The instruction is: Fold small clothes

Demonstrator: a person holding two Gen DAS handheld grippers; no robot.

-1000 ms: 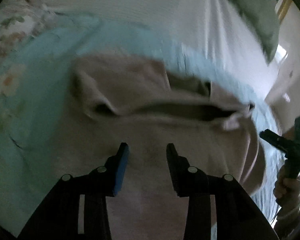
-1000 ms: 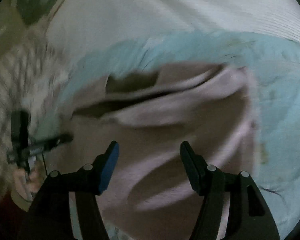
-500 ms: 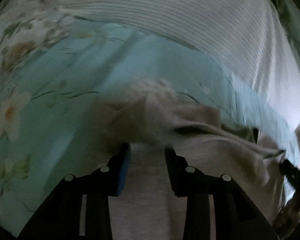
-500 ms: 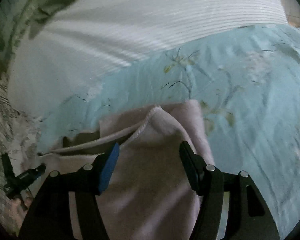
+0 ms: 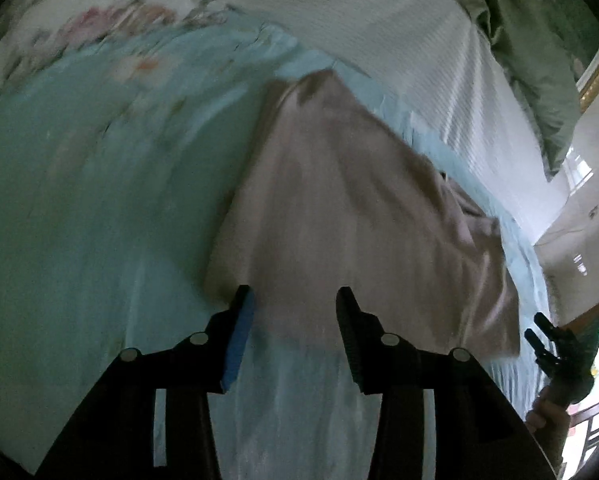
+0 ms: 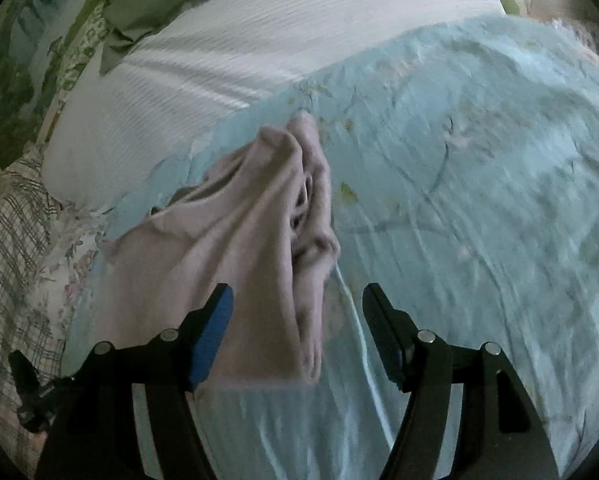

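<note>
A pale pink-beige garment [image 5: 351, 216] lies on a light blue floral bedsheet [image 5: 99, 216]. In the left wrist view it lies smooth and folded over, its near edge between my fingers. My left gripper [image 5: 293, 300] is open and empty above that near edge. In the right wrist view the garment [image 6: 235, 248] shows its bunched right edge. My right gripper [image 6: 297, 298] is open and empty over the garment's near right corner. Each gripper shows in the other's view, the right gripper [image 5: 547, 340] at far right, the left gripper [image 6: 31, 396] at lower left.
A white ribbed blanket [image 6: 259, 28] lies beyond the sheet. Green pillows [image 5: 539, 40] sit at the head of the bed. A plaid cloth [image 6: 7, 240] lies at the left. A window and wall [image 5: 579, 216] are at the right.
Both grippers have pulled back toward me and stand open. The garment, which filled both views before, now lies flat and folded on the sheet in front of them.
</note>
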